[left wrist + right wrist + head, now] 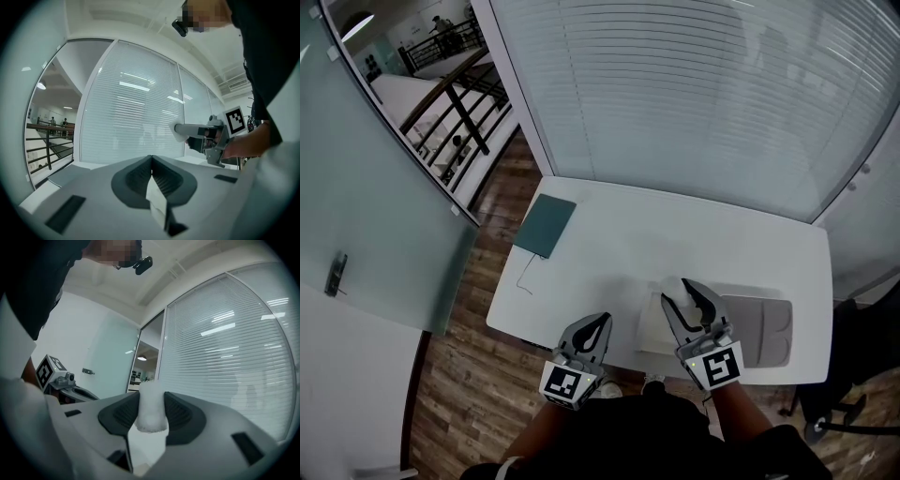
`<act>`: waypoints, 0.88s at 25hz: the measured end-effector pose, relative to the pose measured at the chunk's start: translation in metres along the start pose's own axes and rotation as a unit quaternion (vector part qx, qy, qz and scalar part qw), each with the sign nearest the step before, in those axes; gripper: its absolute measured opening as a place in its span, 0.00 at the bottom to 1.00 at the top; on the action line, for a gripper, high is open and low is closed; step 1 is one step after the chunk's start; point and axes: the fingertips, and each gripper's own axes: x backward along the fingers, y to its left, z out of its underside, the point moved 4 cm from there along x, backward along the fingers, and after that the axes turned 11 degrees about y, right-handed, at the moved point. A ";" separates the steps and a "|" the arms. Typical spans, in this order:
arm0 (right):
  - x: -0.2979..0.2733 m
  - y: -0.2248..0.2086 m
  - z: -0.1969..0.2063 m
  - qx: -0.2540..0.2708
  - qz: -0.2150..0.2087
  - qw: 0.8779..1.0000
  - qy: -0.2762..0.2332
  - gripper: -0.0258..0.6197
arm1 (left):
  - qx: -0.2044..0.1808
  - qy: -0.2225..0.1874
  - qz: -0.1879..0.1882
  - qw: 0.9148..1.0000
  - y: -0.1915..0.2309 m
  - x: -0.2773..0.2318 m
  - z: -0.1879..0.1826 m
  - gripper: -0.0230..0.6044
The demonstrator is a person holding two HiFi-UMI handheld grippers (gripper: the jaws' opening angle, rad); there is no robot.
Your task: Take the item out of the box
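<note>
When scanned from the left of the head view, starts with a teal notebook [546, 225] lying flat near the left end of the white table [609, 244], a thin cord [525, 277] trailing from it toward the near edge. Comes next to the left gripper [597, 328], poised over the table's near edge, jaws pressed together with nothing between them, as seen plainly in the left gripper view. Finds just to the right a pale box [649, 328] resting on the table by that same edge. Places the right gripper [682, 291] above the box's far side, jaws pinching a white foam-like item [672, 283] near their tips, pads tight against both of its sides in the right gripper view. Shows that item lifted clear of the table, held up against the window blinds [131, 117] in the left gripper view. Ends with a grey tray-like piece [759, 330] lying flat just right of the box; cannot tell whether touching it or slightly apart.
</note>
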 end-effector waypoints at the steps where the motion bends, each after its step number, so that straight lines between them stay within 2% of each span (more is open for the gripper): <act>1: 0.000 0.000 0.000 0.003 -0.001 1.000 0.002 0.30 | 0.000 -0.001 0.000 1.000 -0.001 0.000 -0.001 0.05; 5: 0.001 0.002 0.002 0.007 0.000 1.000 0.004 0.30 | 0.000 -0.012 0.002 1.000 -0.002 -0.001 -0.006 0.05; 10: 0.000 0.005 0.005 0.004 -0.003 1.000 0.007 0.30 | 0.011 0.003 0.006 1.000 -0.005 0.001 0.003 0.05; 17: 0.000 0.007 0.006 0.004 -0.008 1.000 0.009 0.30 | -0.009 0.004 0.006 1.000 -0.009 0.000 0.002 0.05; 22: -0.002 0.007 0.008 0.007 -0.008 1.000 0.012 0.30 | -0.009 0.001 0.003 1.000 -0.007 0.000 0.002 0.05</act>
